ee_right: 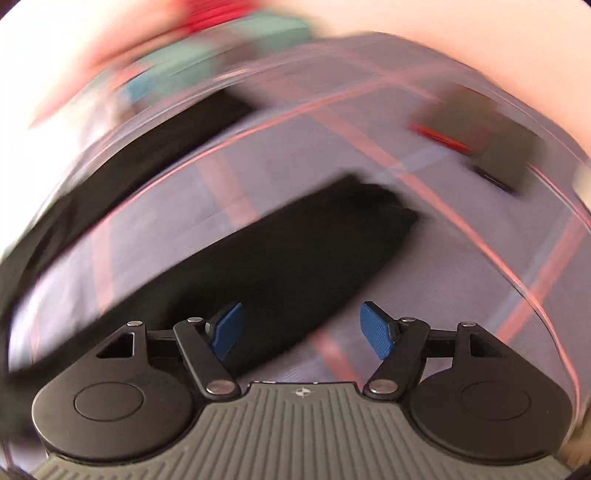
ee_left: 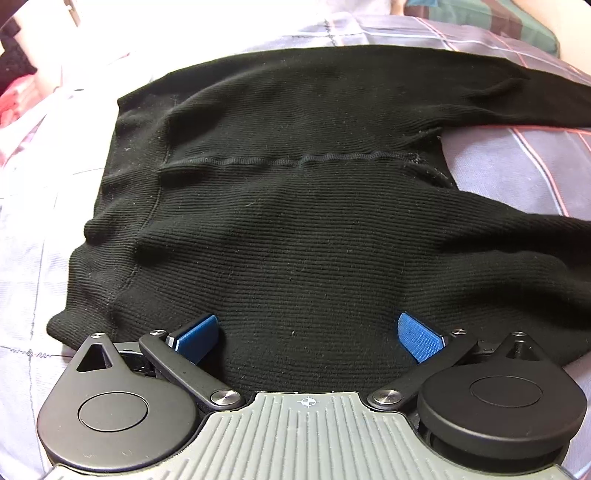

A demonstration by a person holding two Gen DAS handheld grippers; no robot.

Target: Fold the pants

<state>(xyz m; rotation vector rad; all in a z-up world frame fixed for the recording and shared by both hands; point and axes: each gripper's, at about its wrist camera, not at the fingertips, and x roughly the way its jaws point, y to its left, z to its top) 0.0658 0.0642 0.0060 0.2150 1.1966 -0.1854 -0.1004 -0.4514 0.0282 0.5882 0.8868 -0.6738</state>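
Black ribbed knit pants (ee_left: 295, 206) lie spread flat on a plaid bedsheet (ee_left: 517, 166), waistband to the left, two legs running off to the right. My left gripper (ee_left: 308, 338) is open, its blue pads (ee_left: 195, 338) over the near side of the seat, holding nothing. In the right wrist view, which is blurred, my right gripper (ee_right: 301, 330) is open above one black pant leg (ee_right: 295, 251) whose cuff points up and right. The other leg (ee_right: 140, 162) lies farther back.
A green and red plaid pillow (ee_left: 480, 18) sits at the far right. Red and pink cloth (ee_left: 14, 99) lies at the far left. A dark boxy object with red parts (ee_right: 480, 147) lies on the sheet to the right of the cuffs, blurred.
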